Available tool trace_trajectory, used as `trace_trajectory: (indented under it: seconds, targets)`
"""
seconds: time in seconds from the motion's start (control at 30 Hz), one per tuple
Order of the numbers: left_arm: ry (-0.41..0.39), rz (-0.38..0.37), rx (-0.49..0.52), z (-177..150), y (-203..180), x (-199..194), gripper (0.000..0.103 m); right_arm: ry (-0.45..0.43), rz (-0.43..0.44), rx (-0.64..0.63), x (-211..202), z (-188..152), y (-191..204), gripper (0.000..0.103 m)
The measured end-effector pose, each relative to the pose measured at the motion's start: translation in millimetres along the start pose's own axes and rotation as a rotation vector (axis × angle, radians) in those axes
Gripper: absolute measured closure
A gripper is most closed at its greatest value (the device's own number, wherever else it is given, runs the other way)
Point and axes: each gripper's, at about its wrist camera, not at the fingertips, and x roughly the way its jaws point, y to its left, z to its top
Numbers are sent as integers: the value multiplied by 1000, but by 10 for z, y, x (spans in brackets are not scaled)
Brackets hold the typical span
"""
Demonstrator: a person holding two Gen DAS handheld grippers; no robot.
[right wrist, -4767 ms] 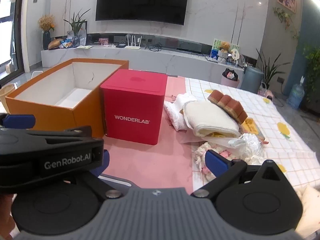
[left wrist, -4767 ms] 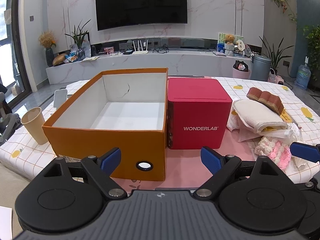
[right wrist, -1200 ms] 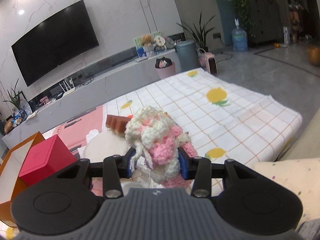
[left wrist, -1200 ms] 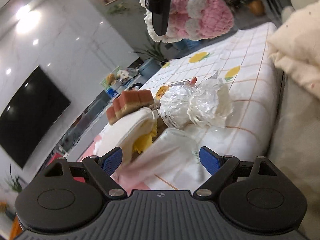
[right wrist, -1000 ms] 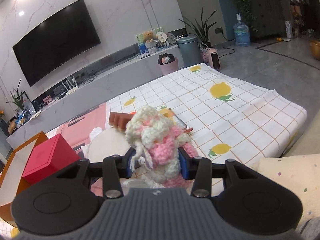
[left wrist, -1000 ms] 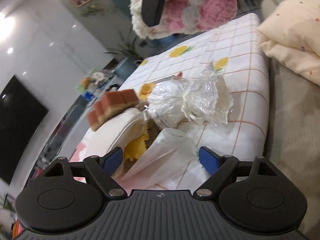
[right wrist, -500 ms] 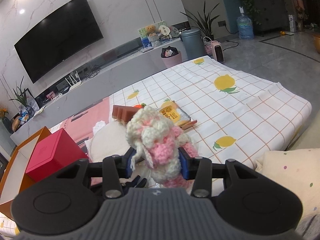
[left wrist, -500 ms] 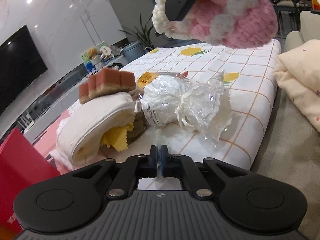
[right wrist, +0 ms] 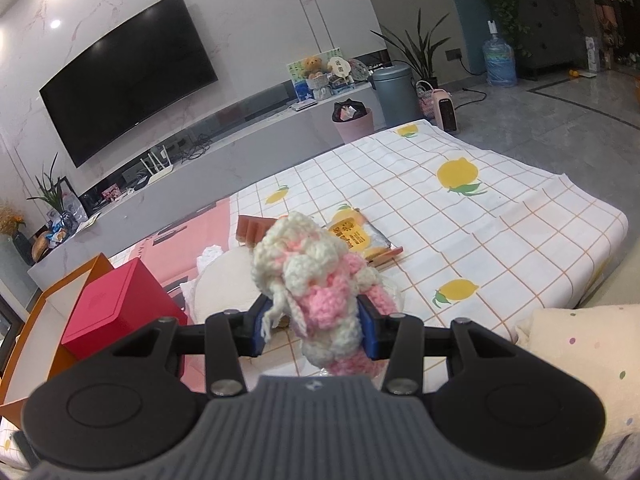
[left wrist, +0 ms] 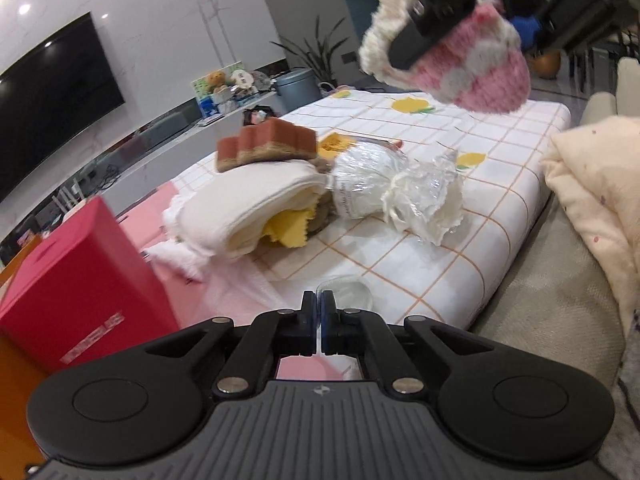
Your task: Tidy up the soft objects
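Right gripper [right wrist: 316, 330] jaws clamp pink-and-cream knit piece [right wrist: 316, 280] above the worktop, left gripper [left wrist: 319, 320] jaws pinch clear plastic film [left wrist: 348, 294]; towel roll [left wrist: 240, 204], sponge [left wrist: 268, 142], orange box [right wrist: 28, 320] await sorting.

We make out little writing. White lettering runs along the front face of the red box [left wrist: 76, 280], but at this slant we cannot read it. The clear wrapper [left wrist: 362, 188] carries a small printed label, and the yellow packet [right wrist: 352, 232] bears print, both too small.
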Motion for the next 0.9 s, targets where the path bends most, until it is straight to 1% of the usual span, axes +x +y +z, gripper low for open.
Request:
trace_trajectory:
  seconds: [0.13, 0.23, 0.33, 0.43, 0.5, 0.57, 0.6, 0.73, 0.9]
  targets:
    - [9, 4, -78, 35, 173, -199, 102, -4, 7, -11, -20, -4, 30, 59]
    - [-6, 32, -89, 82, 282, -331, 102, -11, 12, -22, -32, -9, 50, 59]
    - [-16, 28, -130, 130, 403, -501, 102, -7, 18, -34, -30, -17, 73, 59]
    - [-51, 36, -167, 195, 548, -722, 102, -10, 29, -46, -32, -26, 104, 59]
    - [-76, 57, -171, 261, 634, -850, 102, -14, 32, -57, -39, -36, 130, 59]
    - [-107, 100, -164, 313, 691, -961, 102, -18, 38, -69, -48, -43, 166, 60]
    - [-120, 107, -159, 336, 719, -1004, 102, -22, 43, -68, -58, -46, 183, 60]
    - [-154, 107, -172, 435, 847, -1178, 102, -36, 79, -95, -127, -72, 326, 61]
    - [-209, 143, -193, 512, 1070, -1401, 102, -72, 116, -136, -336, -84, 564, 61]
